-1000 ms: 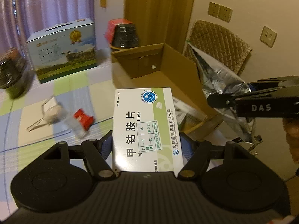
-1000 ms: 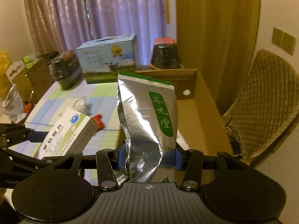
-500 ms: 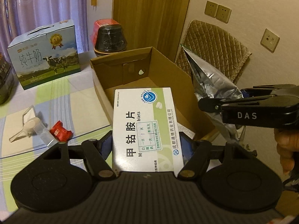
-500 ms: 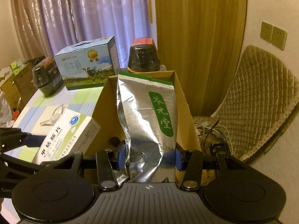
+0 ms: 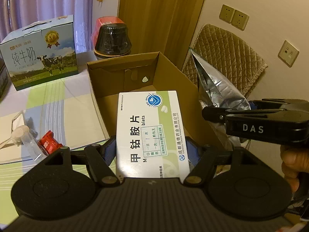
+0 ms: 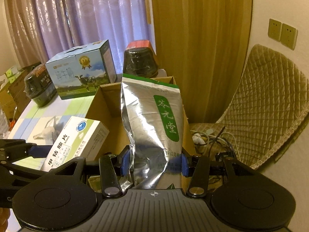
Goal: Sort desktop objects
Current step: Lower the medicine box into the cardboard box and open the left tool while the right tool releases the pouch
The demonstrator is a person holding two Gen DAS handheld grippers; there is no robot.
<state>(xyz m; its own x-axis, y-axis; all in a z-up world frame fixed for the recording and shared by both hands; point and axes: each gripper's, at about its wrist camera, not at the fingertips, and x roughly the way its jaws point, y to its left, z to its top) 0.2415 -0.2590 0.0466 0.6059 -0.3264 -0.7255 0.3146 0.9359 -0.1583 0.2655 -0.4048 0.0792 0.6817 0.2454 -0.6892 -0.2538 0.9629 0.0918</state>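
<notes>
Both loads are over the drop zone now! The left tongs (image 5: 152, 150) are pinching the white medicine box (image 5: 150, 133) by its lower end, and where a second ago that box hung over the striped cloth short of the carton, it now sits right above the open cardboard box (image 5: 123, 77) at the right edge of the desk (image 5: 58, 112). The carton has swung to centre in the left wrist view, its bare floor showing just past the medicine box's top edge.

Over on the other side, the right tongs (image 6: 152, 162) are clamped on the crumpled bottom of the silver foil pouch (image 6: 152, 119), held upright with its green label facing the camera. It has come in over the carton's right wall, closer than half a second ago, with the quilted chair (image 6: 266, 100) just behind.

What does that mean? The carry looks finished for both items; the release is my guess for the step in hand. Neither thing is inside yet, both are aloft.

Left behind near the desk's front edge: a red candy wrapper (image 5: 49, 144) and a white plastic scoop (image 5: 19, 132), unsorted. The milk carton (image 5: 38, 52) and the dark lidded jar (image 5: 113, 38) stand along the far edge.
</notes>
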